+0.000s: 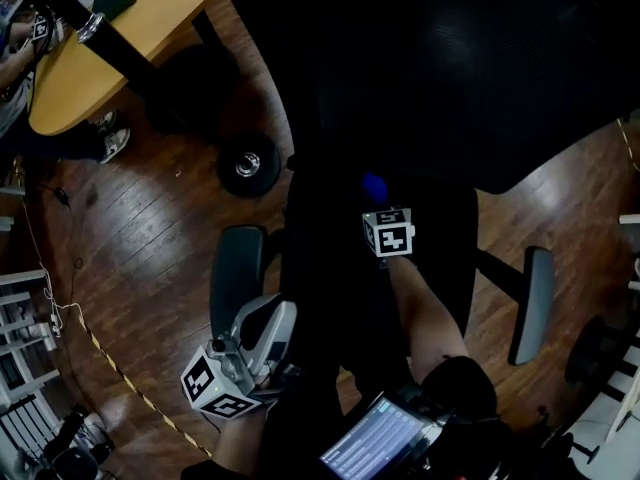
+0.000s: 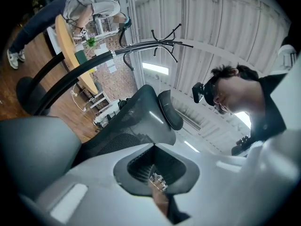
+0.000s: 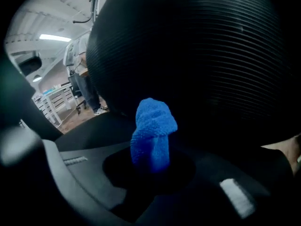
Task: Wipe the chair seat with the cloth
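**Blue cloth held at the back of the black chair seat, armrests on either side**

The right gripper (image 1: 381, 208) has its fingers clamped on the blue cloth (image 3: 152, 133), a tuft sticking out past them. The cloth is close to the mesh backrest (image 1: 450, 68), and whether it touches the chair seat (image 1: 330, 278) is too dark to tell. The seat lies between the left armrest (image 1: 235, 268) and the right armrest (image 1: 533, 303). The left gripper (image 1: 268, 326) is just beside the left armrest, fingers closed and holding nothing. Bare wooden floor (image 1: 150, 248) lies beyond.

The left tool (image 2: 154, 150) points upward with its pale jaws closed together and nothing between them. Beyond them rise a grey mesh chair back (image 2: 140, 119) and a person (image 2: 244, 95) wearing a headset.
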